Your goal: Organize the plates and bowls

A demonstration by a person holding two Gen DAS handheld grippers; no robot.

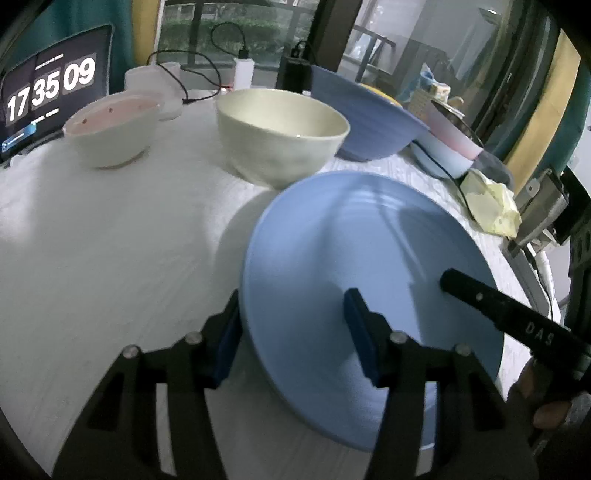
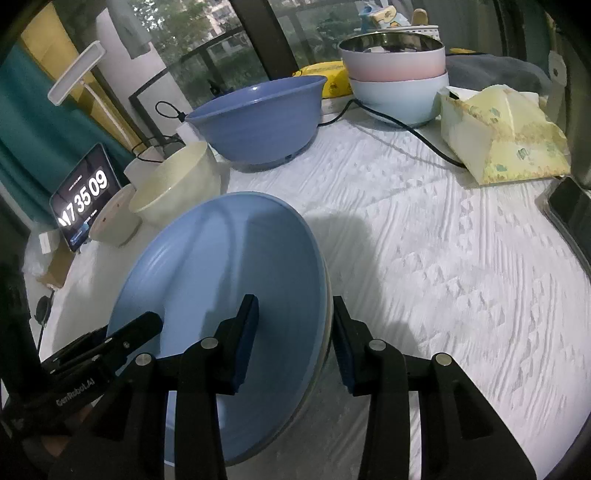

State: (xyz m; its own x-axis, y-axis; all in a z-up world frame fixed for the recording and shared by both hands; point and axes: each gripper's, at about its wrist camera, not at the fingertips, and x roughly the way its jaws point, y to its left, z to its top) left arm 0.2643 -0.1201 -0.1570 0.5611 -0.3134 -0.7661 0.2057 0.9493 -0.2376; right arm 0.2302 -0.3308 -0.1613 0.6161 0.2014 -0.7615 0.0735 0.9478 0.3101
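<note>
Light-blue plate (image 1: 369, 266), low in both frames, is being straddled at opposite rims by the spread left claw (image 1: 291, 332) and right claw (image 2: 295, 332), pads apparently not pressing.

Both wrist cameras look steeply down, close, sharing the blue plate (image 1: 369, 266)

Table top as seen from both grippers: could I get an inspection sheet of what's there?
Surface: white textured cloth covers the table.
Job's things: light blue plate nearest; cream bowl, white bowl and dark blue bowl behind it; pink bowl stacked in pale blue bowl at the back.
Clutter: tissue pack; tablet showing a clock.
Grippers: left gripper straddles one side of the plate's rim, right gripper the opposite side; whether either presses is unclear.
Cables: black cable crosses the cloth by the stacked bowls.
Surroundings: window with greenery; white lamp.
</note>
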